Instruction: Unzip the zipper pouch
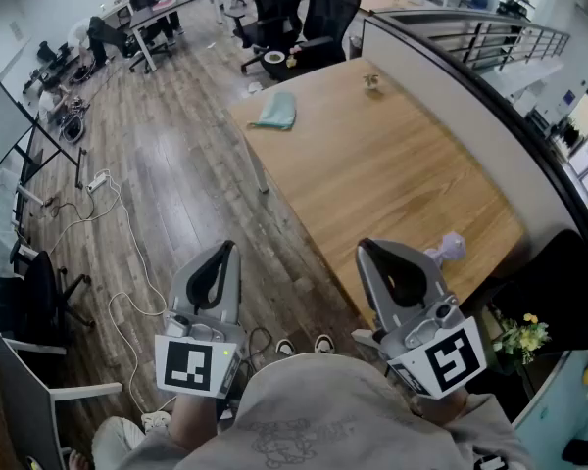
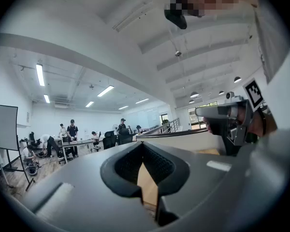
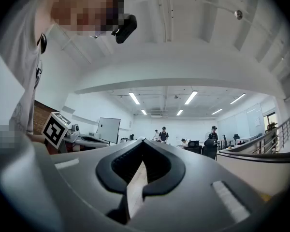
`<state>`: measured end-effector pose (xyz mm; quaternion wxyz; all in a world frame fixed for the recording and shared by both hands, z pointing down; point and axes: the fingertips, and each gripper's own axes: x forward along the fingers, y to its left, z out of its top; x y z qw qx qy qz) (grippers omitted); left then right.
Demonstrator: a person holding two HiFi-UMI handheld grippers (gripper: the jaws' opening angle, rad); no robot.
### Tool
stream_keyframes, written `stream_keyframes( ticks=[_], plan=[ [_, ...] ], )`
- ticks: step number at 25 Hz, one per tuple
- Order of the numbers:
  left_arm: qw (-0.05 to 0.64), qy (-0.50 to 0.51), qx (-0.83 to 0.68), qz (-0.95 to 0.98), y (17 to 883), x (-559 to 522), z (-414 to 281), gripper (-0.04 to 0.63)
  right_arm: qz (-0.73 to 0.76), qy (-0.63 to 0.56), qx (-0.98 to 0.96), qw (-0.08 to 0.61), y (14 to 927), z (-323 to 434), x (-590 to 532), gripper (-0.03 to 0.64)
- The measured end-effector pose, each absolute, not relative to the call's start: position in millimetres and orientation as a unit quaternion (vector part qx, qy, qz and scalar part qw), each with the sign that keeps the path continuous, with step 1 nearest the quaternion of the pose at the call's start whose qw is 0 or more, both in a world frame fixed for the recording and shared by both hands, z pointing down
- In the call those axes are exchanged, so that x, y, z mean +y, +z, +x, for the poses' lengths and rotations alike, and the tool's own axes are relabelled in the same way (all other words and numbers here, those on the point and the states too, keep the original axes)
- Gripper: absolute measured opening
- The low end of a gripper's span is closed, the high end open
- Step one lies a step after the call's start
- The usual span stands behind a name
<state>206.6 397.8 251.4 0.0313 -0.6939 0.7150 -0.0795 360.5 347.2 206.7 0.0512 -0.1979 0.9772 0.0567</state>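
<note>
A flat teal pouch [image 1: 275, 111] lies at the far left corner of the wooden table [image 1: 392, 179], well away from both grippers. A small lilac and white item [image 1: 449, 250] sits at the table's near right edge, just beside my right gripper [image 1: 372, 250]. I hold both grippers close to my body and tilted upward. My left gripper [image 1: 219, 253] hangs over the floor, left of the table. Both grippers are shut, with nothing between the jaws in the left gripper view [image 2: 143, 146] or the right gripper view [image 3: 143, 143].
A small object [image 1: 371, 82] stands near the table's far edge. A grey partition [image 1: 490, 116] runs along the table's right side. Black office chairs [image 1: 294, 18] stand beyond the table. Cables [image 1: 98, 213] trail over the wooden floor at left. People work at distant desks [image 2: 70, 134].
</note>
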Motion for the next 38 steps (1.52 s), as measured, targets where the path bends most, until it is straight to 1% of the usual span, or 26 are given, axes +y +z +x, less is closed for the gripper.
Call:
stream_keyframes(
  ticks=[4,11,16,19,20,21,22,26,29,38],
  plan=[
    [0.049,-0.066,0.719,-0.69,250,385,212,-0.002,-0.19,0.05,0.979,0.058,212,367,334,0.011],
    [0.04,-0.074,0.743,-0.664,259,374,211,-0.002,-0.193,0.047,0.979,0.043,235,373,304,0.011],
    [0.048,-0.079,0.761,-0.642,253,371,196,0.0,-0.176,0.042,0.983,0.042,240,365,291,0.011],
    [0.062,-0.077,0.772,-0.628,245,368,183,0.002,-0.173,0.032,0.983,0.057,236,356,282,0.014],
    [0.063,-0.071,0.774,-0.626,243,366,178,0.056,-0.176,0.031,0.982,0.064,234,353,277,0.034],
    [0.061,-0.065,0.776,-0.625,243,364,172,0.122,-0.181,0.031,0.981,0.07,233,349,273,0.108],
    [0.058,-0.061,0.778,-0.623,245,361,166,0.141,-0.185,0.033,0.98,0.072,233,345,269,0.16],
    [0.059,-0.054,0.777,-0.625,252,348,138,0.161,-0.196,0.04,0.978,0.062,242,319,253,0.166],
    [0.055,-0.055,0.772,-0.631,257,332,110,0.163,-0.206,0.039,0.976,0.057,247,292,236,0.166],
    [0.041,-0.051,0.753,-0.654,260,269,-1,0.17,-0.218,0.031,0.975,0.027,256,177,183,0.166]
  ],
)
